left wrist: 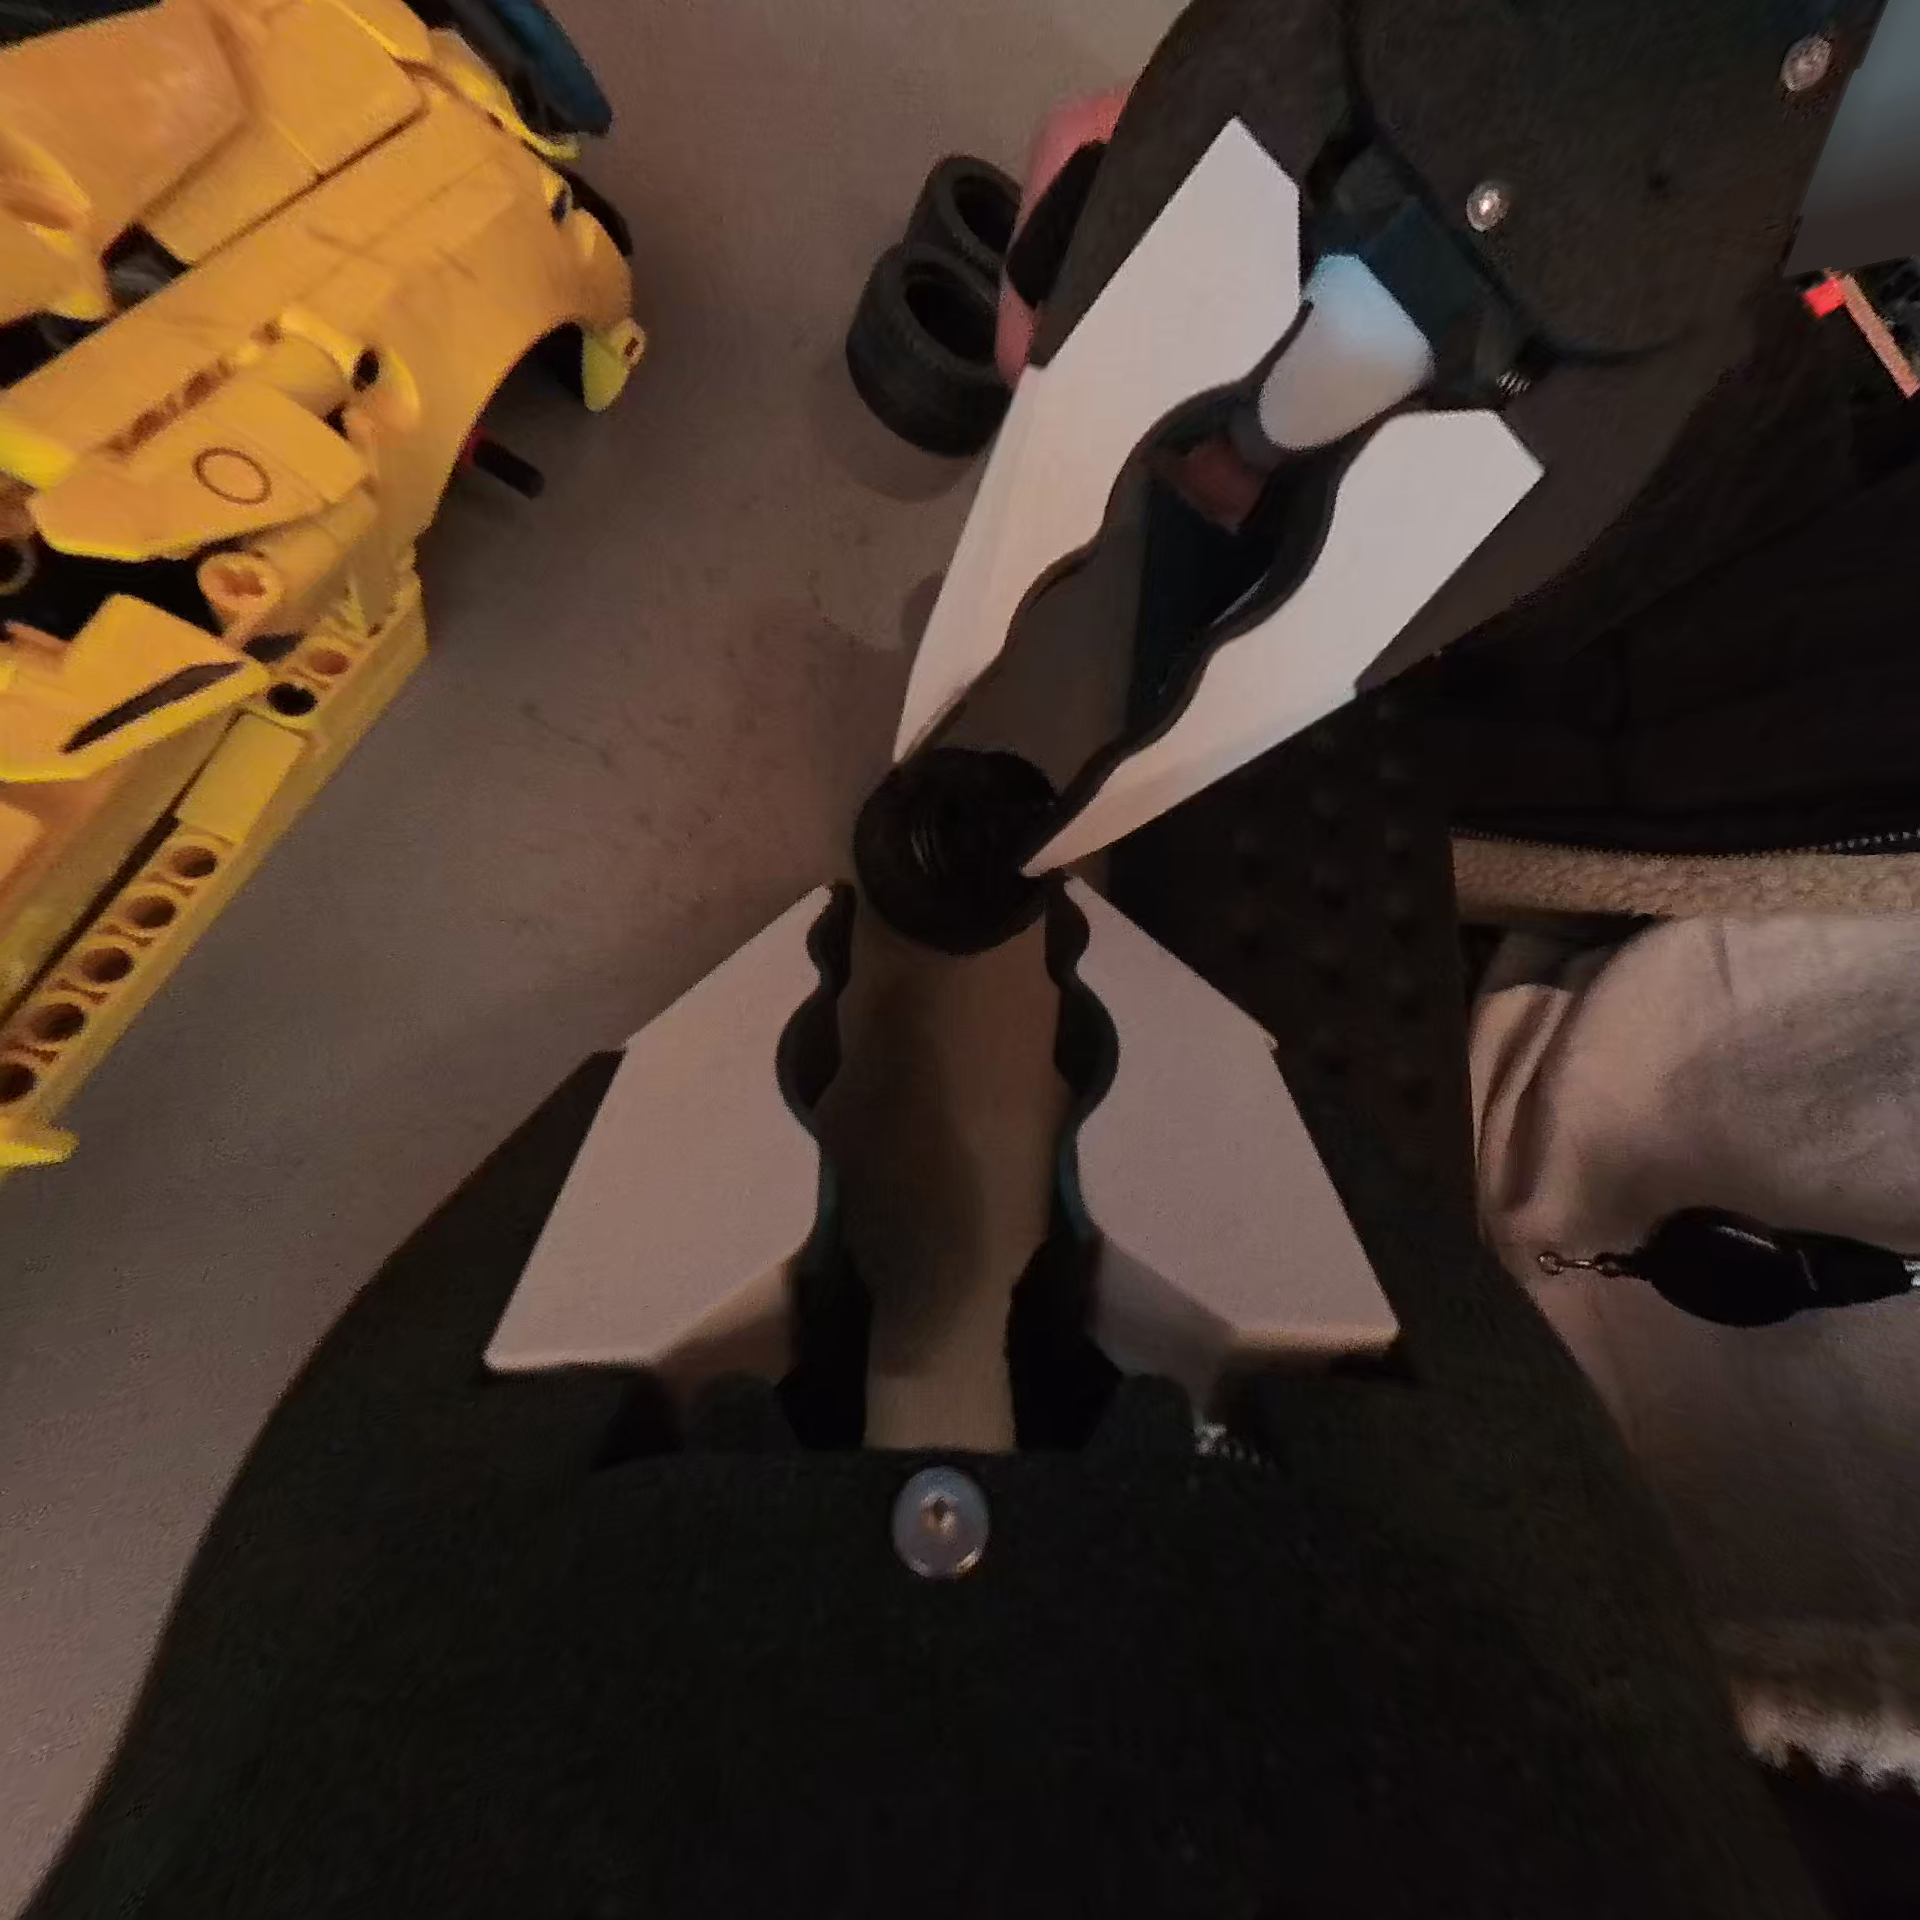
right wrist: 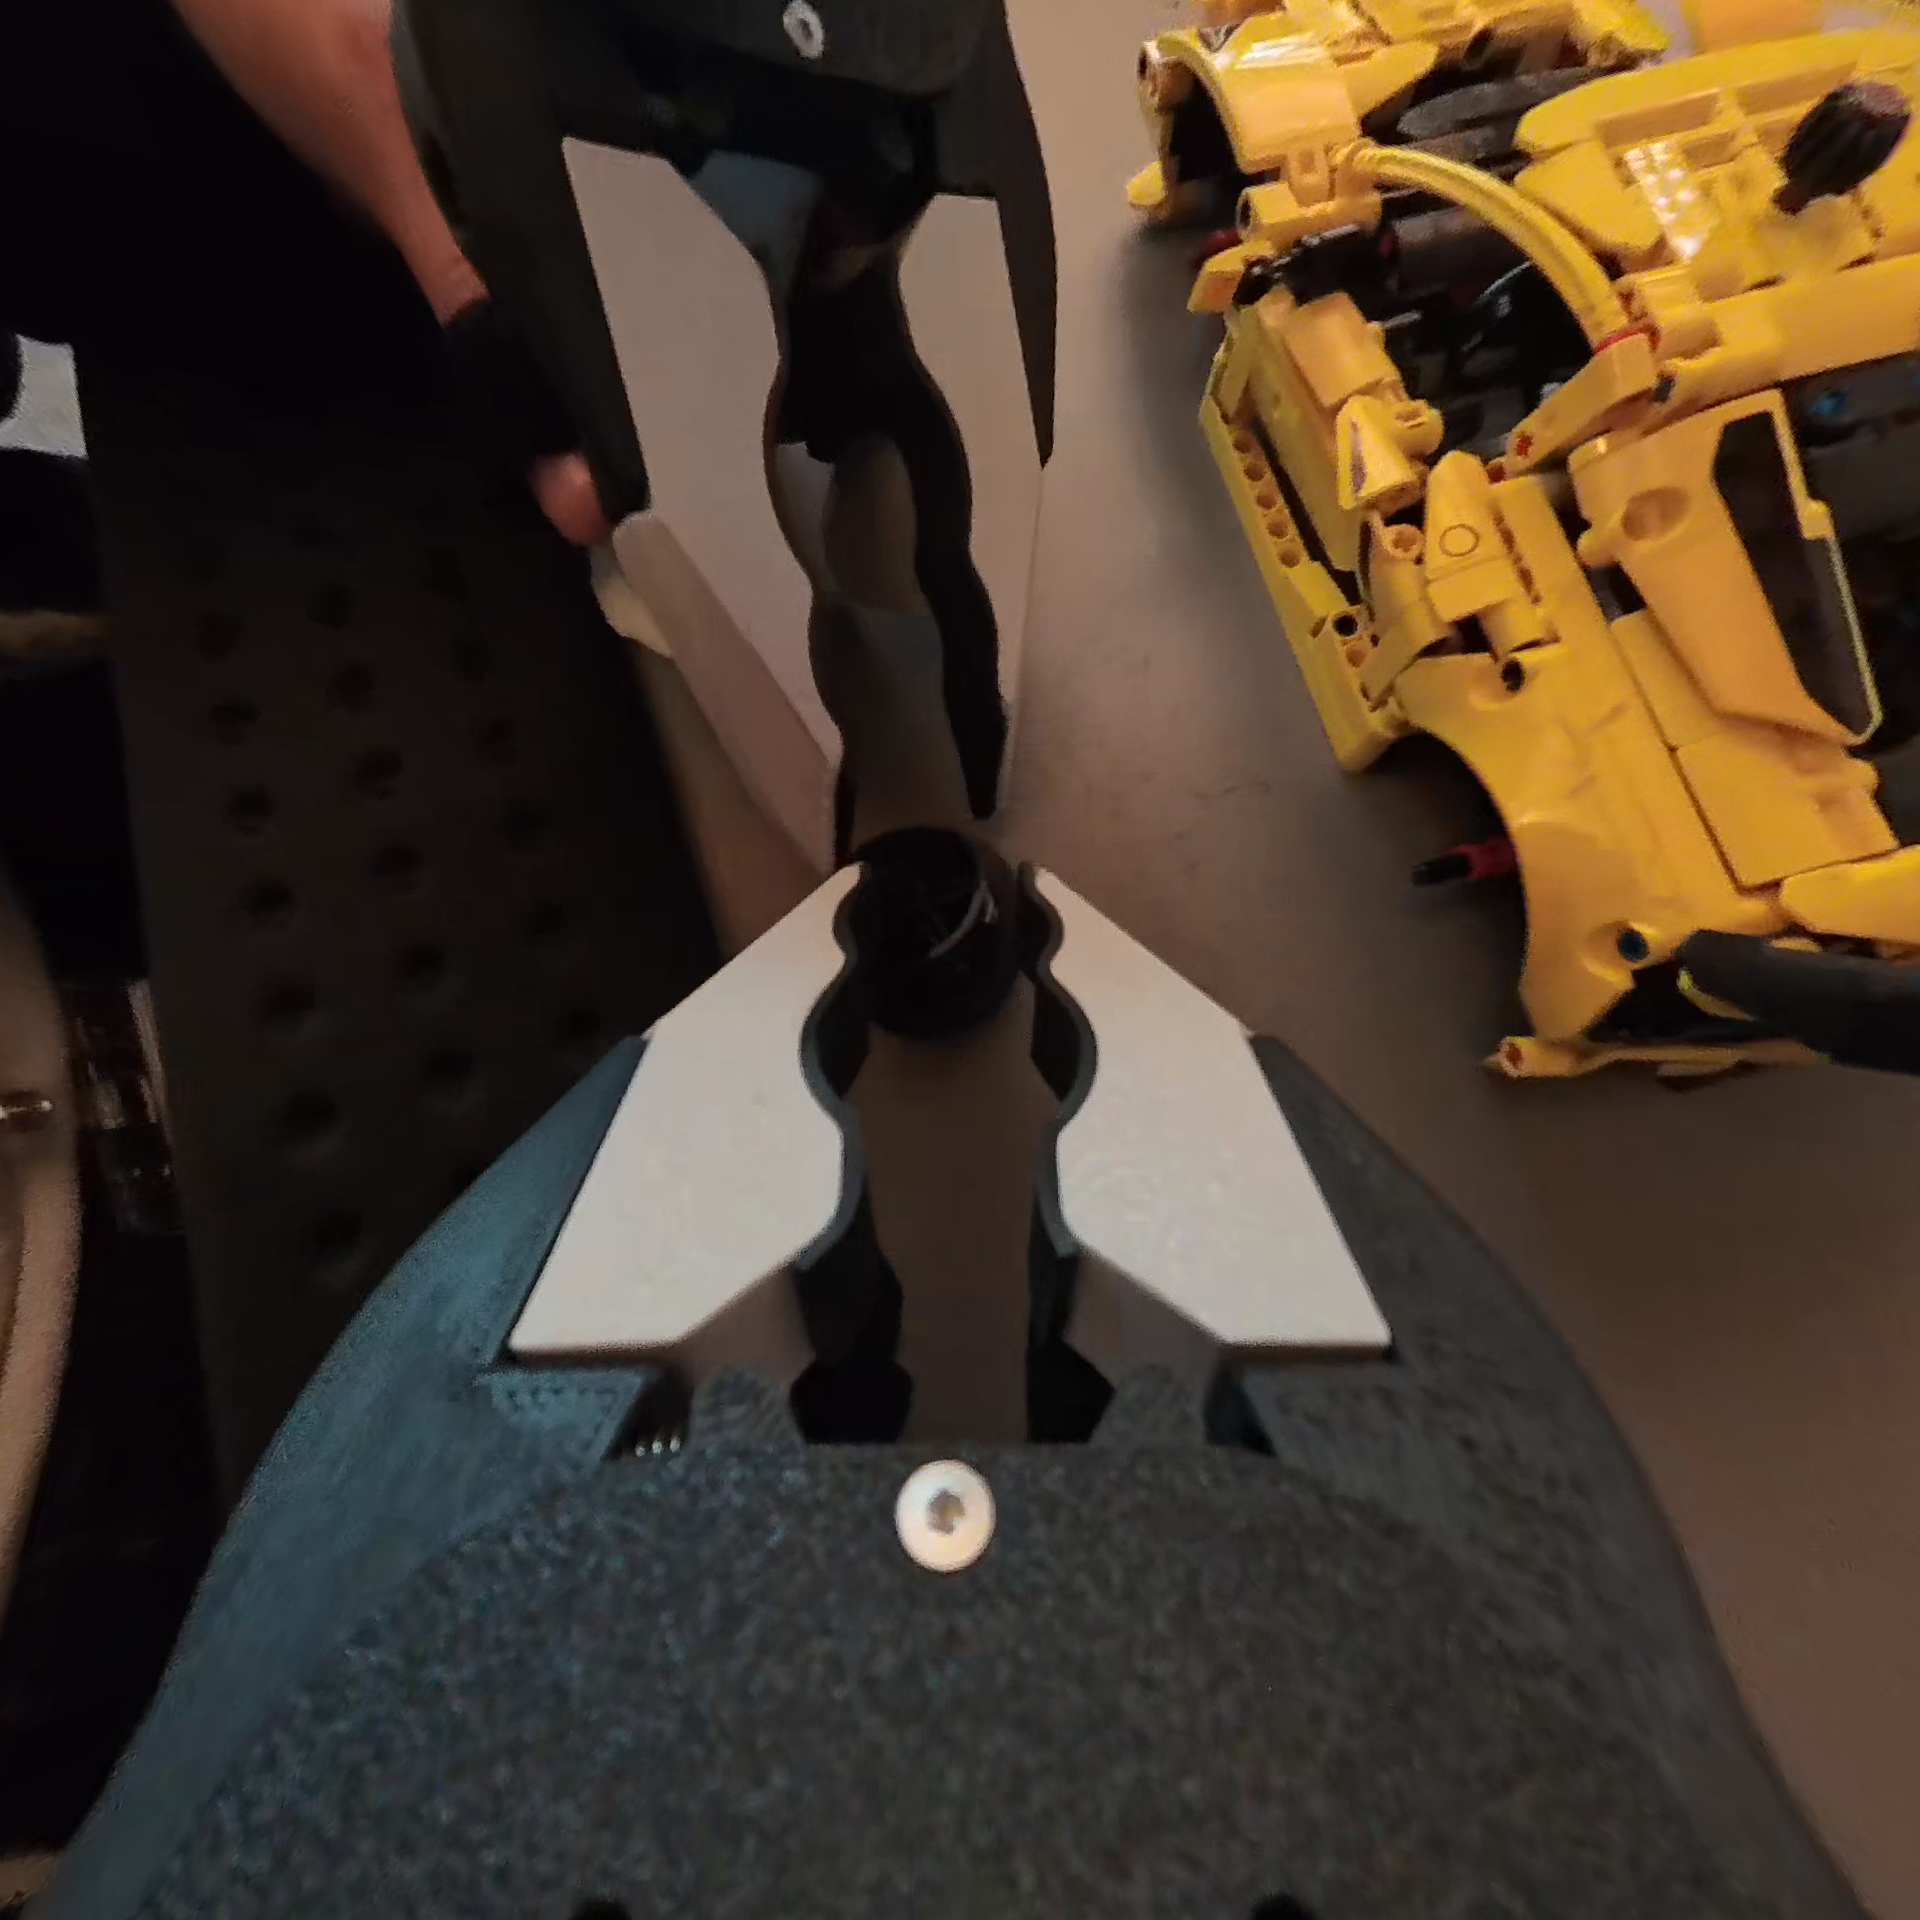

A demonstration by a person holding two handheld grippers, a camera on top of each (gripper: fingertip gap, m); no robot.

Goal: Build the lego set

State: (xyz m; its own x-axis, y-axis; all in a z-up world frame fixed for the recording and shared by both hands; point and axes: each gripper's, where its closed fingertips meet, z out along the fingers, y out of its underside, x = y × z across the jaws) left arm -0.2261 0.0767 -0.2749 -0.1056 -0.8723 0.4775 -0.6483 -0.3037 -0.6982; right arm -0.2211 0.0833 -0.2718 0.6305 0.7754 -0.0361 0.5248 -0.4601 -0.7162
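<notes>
The left gripper [left wrist: 951, 883] and right gripper [right wrist: 935, 883] are both pinching one small black tyre [left wrist: 951, 847] tip to tip above the table [left wrist: 644, 644], while the mostly built yellow car [left wrist: 208, 436] is sitting wheelless beside spare tyres [left wrist: 935, 312], so wheel fitting is seemingly remaining

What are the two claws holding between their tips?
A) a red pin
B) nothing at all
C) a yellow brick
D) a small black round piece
D. A small black round piece sits right where the tips of the left claw and the right claw meet, and both pinch it from opposite sides, above the table beside the yellow lego car.
</notes>
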